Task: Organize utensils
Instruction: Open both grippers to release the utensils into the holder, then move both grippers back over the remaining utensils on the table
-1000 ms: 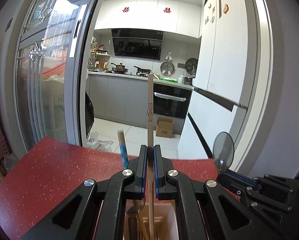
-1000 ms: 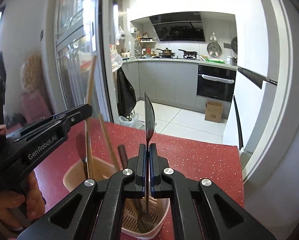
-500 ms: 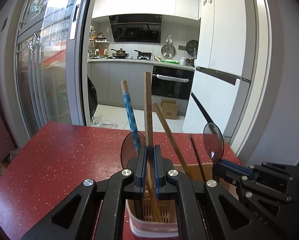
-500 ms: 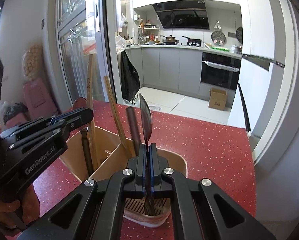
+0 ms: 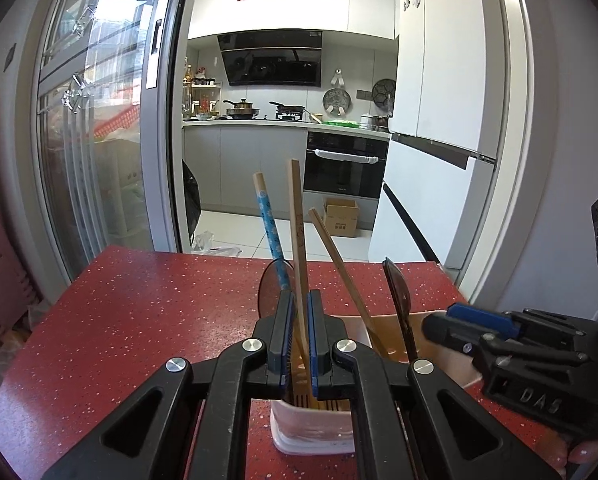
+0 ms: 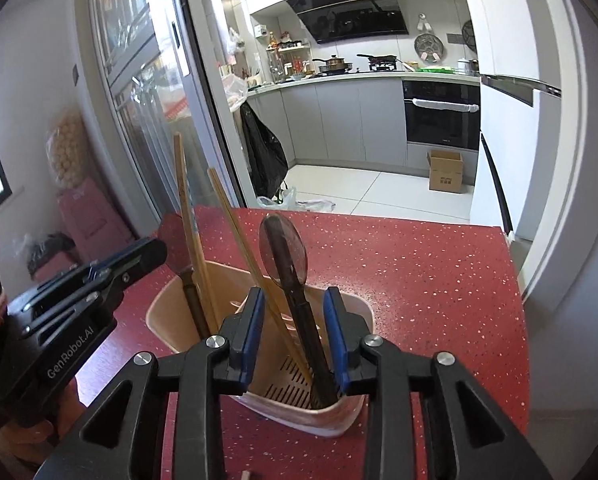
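A pale pink plastic utensil holder with a slotted floor [image 6: 341,412] stands on the red speckled countertop [image 6: 419,280], holding a blue-patterned chopstick [image 5: 269,224], a leaning plain wooden chopstick [image 6: 243,240] and a dark translucent plastic spoon [image 6: 285,252] standing bowl-up. The left gripper [image 5: 299,338] is clamped on a tall printed wooden chopstick [image 5: 298,220], whose lower end reaches into the holder, while the right gripper [image 6: 292,330] is opening, its blue pads clear of the spoon handle between them. The holder's near wall is hidden behind both grippers (a second dark spoon bowl shows only partly behind the left one), and a person's fingers [image 5: 589,450] are cut off at the frame edge.
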{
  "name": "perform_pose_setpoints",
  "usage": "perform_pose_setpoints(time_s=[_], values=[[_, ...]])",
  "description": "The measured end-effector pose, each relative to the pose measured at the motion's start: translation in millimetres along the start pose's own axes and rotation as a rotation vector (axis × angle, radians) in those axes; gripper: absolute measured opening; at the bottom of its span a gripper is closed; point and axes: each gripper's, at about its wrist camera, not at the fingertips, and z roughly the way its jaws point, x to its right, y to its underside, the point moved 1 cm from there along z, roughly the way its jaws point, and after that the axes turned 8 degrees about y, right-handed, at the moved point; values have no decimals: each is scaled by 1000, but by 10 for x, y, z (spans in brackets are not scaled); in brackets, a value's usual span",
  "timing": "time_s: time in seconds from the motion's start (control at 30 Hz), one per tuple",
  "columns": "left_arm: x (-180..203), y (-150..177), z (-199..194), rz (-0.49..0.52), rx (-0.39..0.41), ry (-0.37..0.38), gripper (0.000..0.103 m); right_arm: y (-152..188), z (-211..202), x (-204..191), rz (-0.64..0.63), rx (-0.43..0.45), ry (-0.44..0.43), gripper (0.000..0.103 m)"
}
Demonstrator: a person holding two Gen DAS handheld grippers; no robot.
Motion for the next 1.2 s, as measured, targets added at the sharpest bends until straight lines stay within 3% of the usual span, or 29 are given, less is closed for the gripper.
perform_pose_setpoints(time_s=[0.2,0.23,0.27,0.3,0.37,0.47,0.73,0.9,1.03,1.2], values=[[-70,29,-177,-31,-17,4,38,45,-200,44,43,-10,-19,37],[-81,50,-222,-35,-25,3,69,59,-231,50,46,-13,-19,37],[-91,79,-274,-43,-34,-1,94,91,-283,62,52,-17,-20,38],[-101,107,-335,-54,-32,-12,103,116,-321,72,59,-22,-22,39],[-106,179,-477,-59,-5,-10,103,189,-404,98,78,-37,-22,42],[-102,345,-603,-55,-57,-20,103,310,-503,128,110,-70,-25,48],[-164,974,-873,-96,-244,-13,103,804,-703,165,178,-205,-26,77],[-178,1383,-1198,-126,-304,13,103,1158,-841,165,192,-273,-18,84],[-164,1659,-1346,-123,-374,2,103,1447,-957,126,195,-294,23,103],[-118,1884,-1439,-88,-410,-51,103,1768,-1036,-3,165,-353,22,103]])
